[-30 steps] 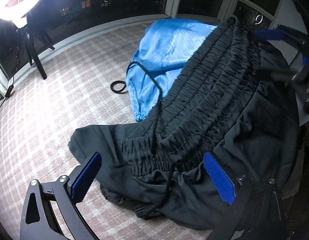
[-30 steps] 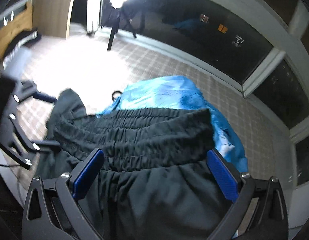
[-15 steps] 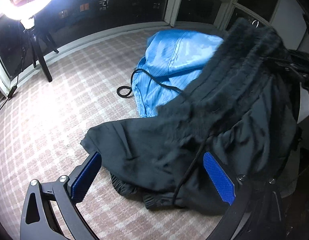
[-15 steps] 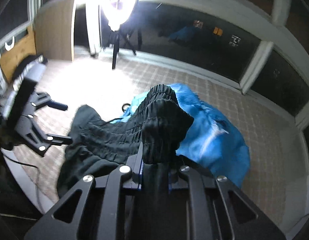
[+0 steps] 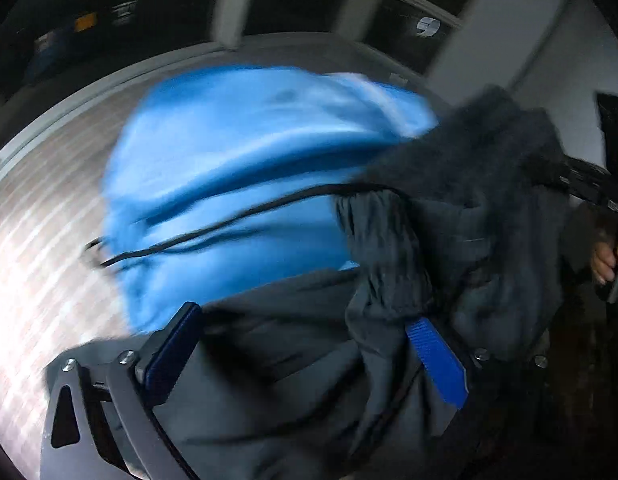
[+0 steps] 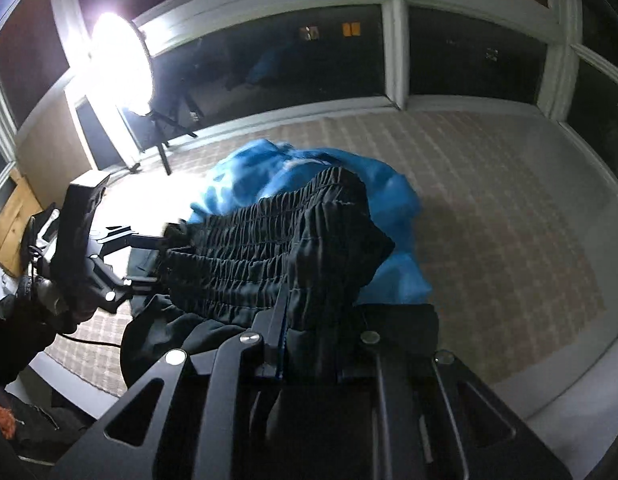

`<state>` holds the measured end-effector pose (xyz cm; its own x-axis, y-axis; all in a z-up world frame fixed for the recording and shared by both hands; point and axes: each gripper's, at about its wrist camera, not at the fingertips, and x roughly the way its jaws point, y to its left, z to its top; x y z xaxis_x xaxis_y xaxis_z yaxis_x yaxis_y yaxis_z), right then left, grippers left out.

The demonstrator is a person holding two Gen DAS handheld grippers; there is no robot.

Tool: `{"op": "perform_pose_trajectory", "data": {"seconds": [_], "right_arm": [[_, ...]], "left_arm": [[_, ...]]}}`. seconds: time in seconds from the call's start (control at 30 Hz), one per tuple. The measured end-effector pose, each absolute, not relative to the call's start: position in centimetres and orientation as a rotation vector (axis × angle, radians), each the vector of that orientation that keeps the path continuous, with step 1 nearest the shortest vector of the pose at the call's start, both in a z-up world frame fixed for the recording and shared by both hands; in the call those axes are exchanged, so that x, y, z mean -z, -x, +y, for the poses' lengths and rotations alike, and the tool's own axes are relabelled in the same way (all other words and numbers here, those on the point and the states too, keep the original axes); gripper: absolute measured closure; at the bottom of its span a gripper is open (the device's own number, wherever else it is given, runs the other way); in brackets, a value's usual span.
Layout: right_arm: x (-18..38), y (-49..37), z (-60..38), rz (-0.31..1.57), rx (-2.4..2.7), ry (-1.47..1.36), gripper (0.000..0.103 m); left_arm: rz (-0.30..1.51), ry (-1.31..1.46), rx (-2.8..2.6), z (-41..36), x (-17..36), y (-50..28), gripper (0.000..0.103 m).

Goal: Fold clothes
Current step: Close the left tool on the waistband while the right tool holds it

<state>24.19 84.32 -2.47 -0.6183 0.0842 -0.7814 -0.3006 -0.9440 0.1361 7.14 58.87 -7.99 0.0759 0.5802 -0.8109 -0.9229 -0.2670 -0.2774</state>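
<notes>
My right claw (image 6: 283,350) is clenched on the black trousers (image 6: 269,252), hanging limp above the blue garment (image 6: 397,240). Left claw (image 5: 305,354) gapes around fabric (blurred). Soft, floppy cloth; the elastic waistband (image 6: 245,264) gives firmest purchase.

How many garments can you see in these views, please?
2: the black pants, held up with the right gripper shut on the waistband, and the blue garment lying on the rug behind them. Others may be hidden underneath.
</notes>
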Motion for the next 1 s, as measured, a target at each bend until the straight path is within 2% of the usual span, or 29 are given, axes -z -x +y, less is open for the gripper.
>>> {"op": "perform_pose_trajectory", "data": {"seconds": [0.03,0.07,0.17,0.27,0.47,0.53,0.6,0.7,0.77,0.83,1.0], "right_arm": [[2.5,-24.5,84.5,0.382,-2.614,1.250,0.086],[2.5,-24.9,84.7,0.388,-2.608,1.255,0.086],[2.0,-26.0,85.1,0.393,-2.612,1.266,0.082],[1.6,-26.4,84.8,0.365,-2.630,1.255,0.082],[1.2,-25.4,82.9,0.254,-2.689,1.289,0.080],[2.3,-24.4,82.4,0.166,-2.640,1.338,0.072],[3.5,-23.9,82.3,0.191,-2.628,1.384,0.072],[4.5,-24.1,82.0,0.227,-2.616,1.415,0.071],[4.6,-24.5,81.6,0.229,-2.628,1.400,0.072],[4.5,-25.0,81.5,0.244,-2.637,1.389,0.085],[3.4,-26.6,80.4,0.234,-2.657,1.362,0.086]], "left_arm": [[0.464,1.042,-1.536,59.1,7.8,-7.9,0.053],[0.462,1.032,-1.537,58.9,7.5,-8.3,0.073],[0.392,1.039,-1.512,57.8,6.7,-8.5,0.094],[0.278,1.061,-1.489,55.5,5.2,-7.3,0.098],[0.307,0.975,-1.539,51.2,1.7,-7.9,0.100],[0.346,0.971,-1.549,51.0,1.8,-8.5,0.100],[0.393,0.992,-1.539,50.8,2.3,-9.2,0.099],[0.451,1.018,-1.527,51.2,1.8,-8.9,0.091],[0.427,1.022,-1.558,51.7,1.4,-8.0,0.074],[0.387,1.022,-1.584,52.1,0.9,-7.0,0.067],[0.434,0.976,-1.561,55.1,-0.4,-6.7,0.066]]}}
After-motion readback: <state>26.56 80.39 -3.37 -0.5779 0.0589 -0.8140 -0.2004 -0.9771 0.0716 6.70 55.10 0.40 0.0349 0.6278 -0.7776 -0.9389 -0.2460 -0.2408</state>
